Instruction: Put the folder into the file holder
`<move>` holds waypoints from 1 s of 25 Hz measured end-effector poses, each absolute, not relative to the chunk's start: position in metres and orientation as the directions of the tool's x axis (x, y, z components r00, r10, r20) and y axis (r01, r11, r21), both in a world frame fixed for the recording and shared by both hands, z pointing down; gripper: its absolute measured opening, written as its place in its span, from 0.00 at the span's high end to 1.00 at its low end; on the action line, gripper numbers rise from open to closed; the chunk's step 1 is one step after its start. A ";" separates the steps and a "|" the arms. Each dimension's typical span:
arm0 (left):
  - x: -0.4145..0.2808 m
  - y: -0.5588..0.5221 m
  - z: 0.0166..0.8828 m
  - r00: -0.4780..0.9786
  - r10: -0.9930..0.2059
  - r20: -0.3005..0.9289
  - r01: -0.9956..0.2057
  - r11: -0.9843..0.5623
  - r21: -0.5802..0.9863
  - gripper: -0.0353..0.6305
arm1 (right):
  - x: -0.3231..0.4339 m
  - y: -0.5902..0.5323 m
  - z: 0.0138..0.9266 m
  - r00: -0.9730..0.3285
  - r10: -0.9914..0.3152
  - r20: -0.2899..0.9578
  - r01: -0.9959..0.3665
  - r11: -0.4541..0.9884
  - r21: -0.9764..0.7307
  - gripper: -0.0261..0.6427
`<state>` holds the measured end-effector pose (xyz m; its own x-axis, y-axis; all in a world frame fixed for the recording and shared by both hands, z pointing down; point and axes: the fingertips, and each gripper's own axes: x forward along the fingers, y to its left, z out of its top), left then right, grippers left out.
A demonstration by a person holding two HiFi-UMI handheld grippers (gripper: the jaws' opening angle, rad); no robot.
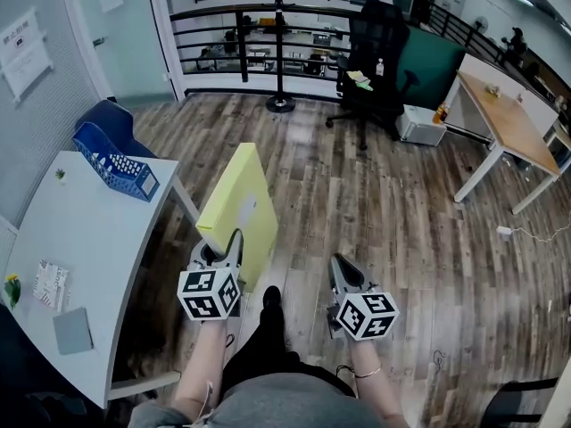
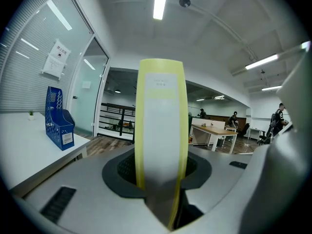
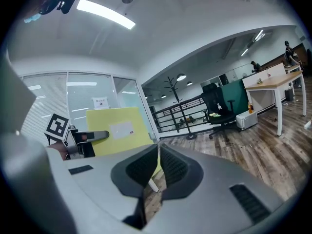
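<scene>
In the head view a yellow folder (image 1: pixel 239 210) stands on edge above the wooden floor, with my left gripper (image 1: pixel 230 244) shut on its near lower end. From the left gripper view, the folder's white-labelled spine (image 2: pixel 161 126) rises upright between the jaws of the left gripper (image 2: pixel 158 177). The blue file holder (image 1: pixel 116 161) sits at the far end of the white table (image 1: pixel 89 257), to the left of the folder and apart from it; it also shows as the file holder (image 2: pixel 58 123). My right gripper (image 1: pixel 343 269) hangs to the right, shut and holding nothing (image 3: pixel 159 152). The folder's face (image 3: pixel 119 129) shows in the right gripper view.
On the table lie a patterned booklet (image 1: pixel 51 284), a grey pad (image 1: pixel 72 330) and a small plant (image 1: pixel 59 175). Further off are a black office chair (image 1: pixel 375 56), a coat stand (image 1: pixel 280 52), a wooden desk (image 1: pixel 508 123) and a railing. The person's legs are below the grippers.
</scene>
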<state>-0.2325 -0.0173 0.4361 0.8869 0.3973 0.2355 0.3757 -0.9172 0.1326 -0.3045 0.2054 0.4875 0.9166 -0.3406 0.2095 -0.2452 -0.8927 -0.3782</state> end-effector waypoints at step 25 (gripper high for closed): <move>0.046 -0.084 0.427 0.930 0.300 0.215 0.273 -0.951 0.145 0.71 | 0.013 0.138 0.480 0.855 -0.468 0.222 -0.359 -0.845 -0.397 0.95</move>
<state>0.0460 -0.0842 0.4275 0.9296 0.2996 0.2148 0.2730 -0.9510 0.1449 0.0128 0.1379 0.4804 0.8552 -0.4683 0.2222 -0.3595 -0.8447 -0.3966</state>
